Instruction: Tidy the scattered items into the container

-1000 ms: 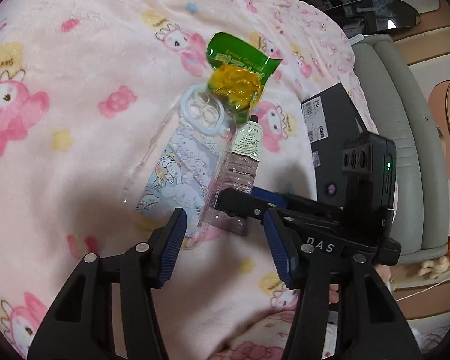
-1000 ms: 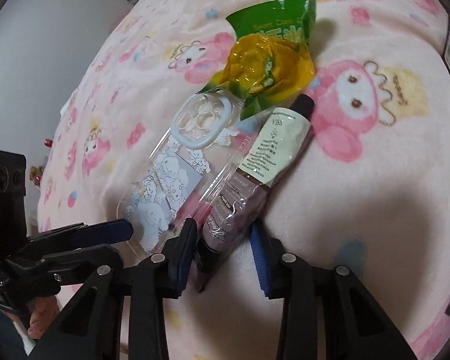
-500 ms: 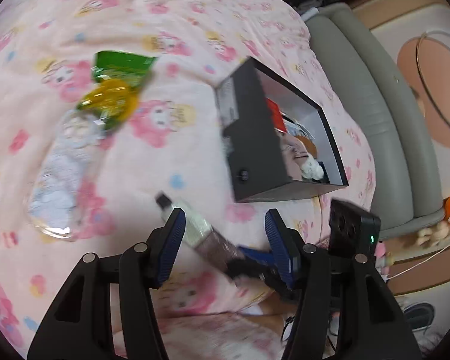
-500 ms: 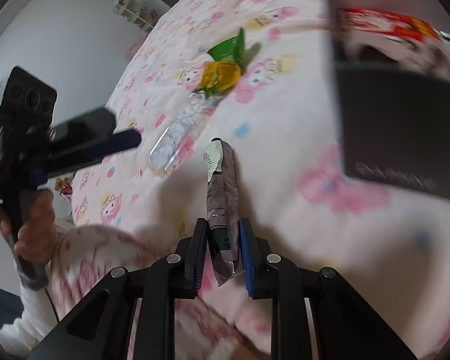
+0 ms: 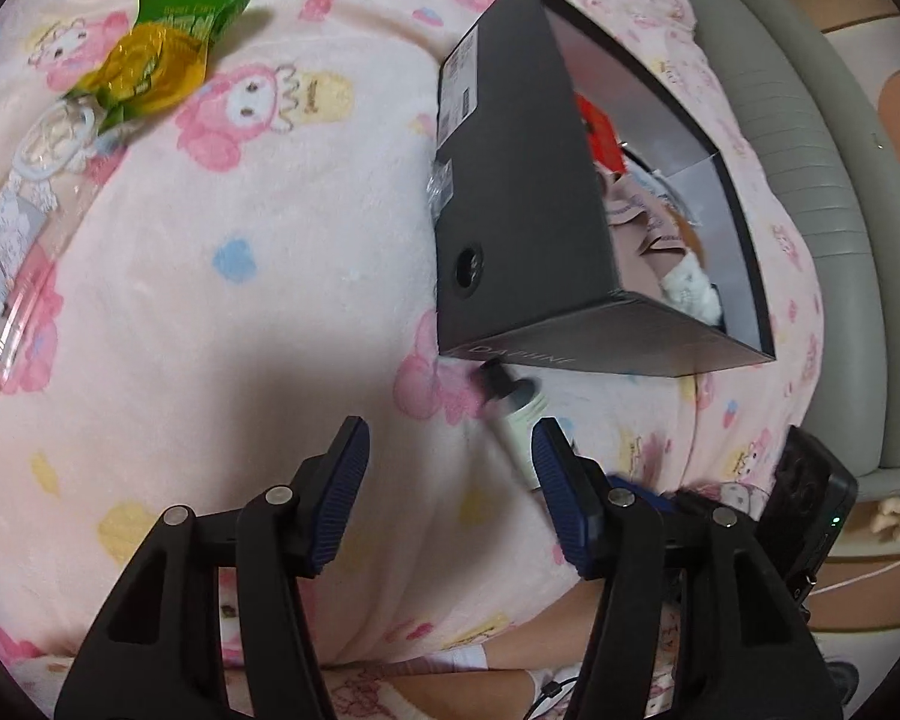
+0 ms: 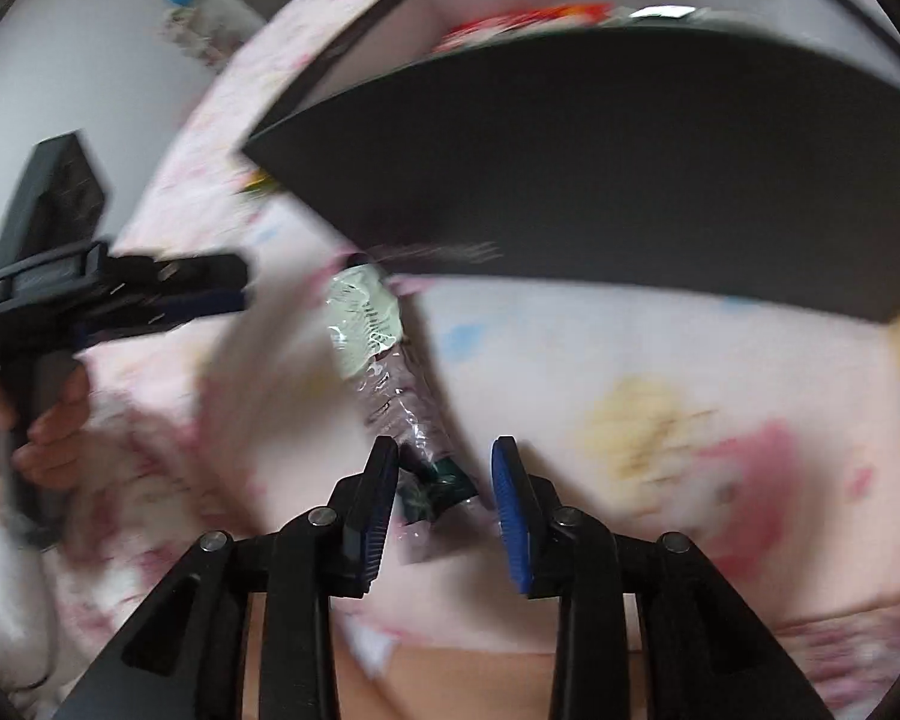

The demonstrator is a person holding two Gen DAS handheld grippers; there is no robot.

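Since a second ago, when the tube lay in the pile with the other things, a lot has moved. Far left on the pink blanket (image 5: 270, 300), the clear pack (image 5: 12, 252) with cartoon pictures and the green and yellow snack bag (image 5: 162, 54) have stayed put, touching each other. Next comes the left claw (image 5: 450, 492). It is half wide and holds nothing, and it has swung over from the pile.

The tube (image 6: 369, 324) is off the pile now and is up in the air, just in front of the near wall of the black box (image 5: 522, 210). It is not inside yet. Its flat tail sits between the jaws of the right claw (image 6: 444, 492), which are opening, and the right pad is clear of it. I think it may drop short of the box.

Count: one clear pack, one snack bag, one tube, one box, two claws. The box has a red thing and a fluffy thing in it. I cannot count the rest. Two things are still waiting to go in.
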